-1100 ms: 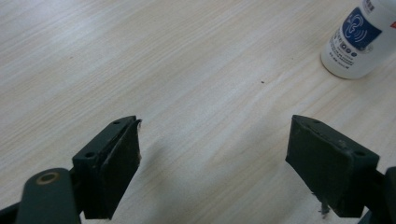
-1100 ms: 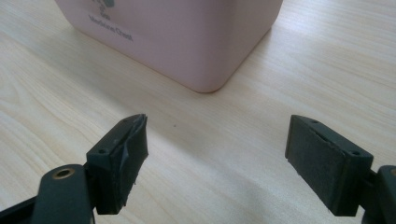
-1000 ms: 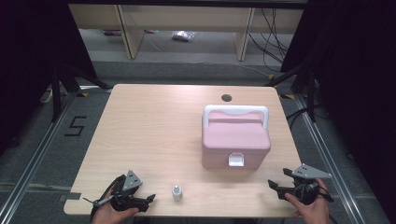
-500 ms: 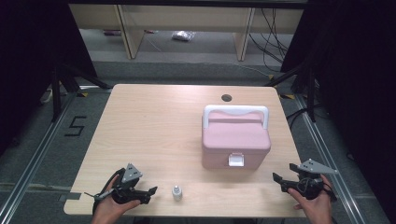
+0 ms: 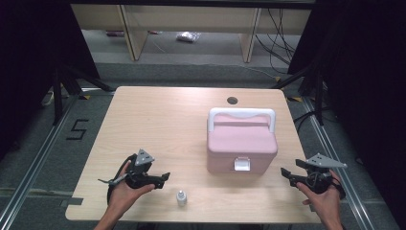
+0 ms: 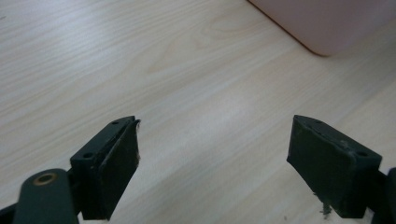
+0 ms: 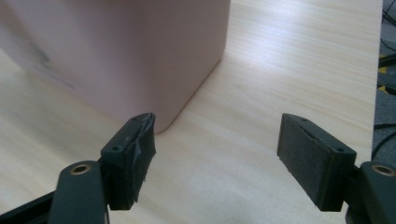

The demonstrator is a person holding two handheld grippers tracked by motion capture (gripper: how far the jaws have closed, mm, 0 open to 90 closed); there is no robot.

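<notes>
Wooden pale counter [image 5: 167, 124] lies bare across its left half, with a pink plastic box with white handle [image 5: 242, 141] right of centre. Left gripper [image 5: 163, 178] and right gripper [image 5: 285, 172], fingers released wide, flank it near the front edge, and a small white bottle [image 5: 181, 197] stands just beside the left one.

Light wood-grain bench [image 5: 163, 124], round cable hole [image 5: 232, 100] near far edge. Grey floor [image 5: 43, 158] around, a "5" [image 5: 76, 130] marked left (black tape). Beyond: wooden shelving [image 5: 131, 28], white bundle [image 5: 188, 36], dangling black cables [image 5: 280, 36].
</notes>
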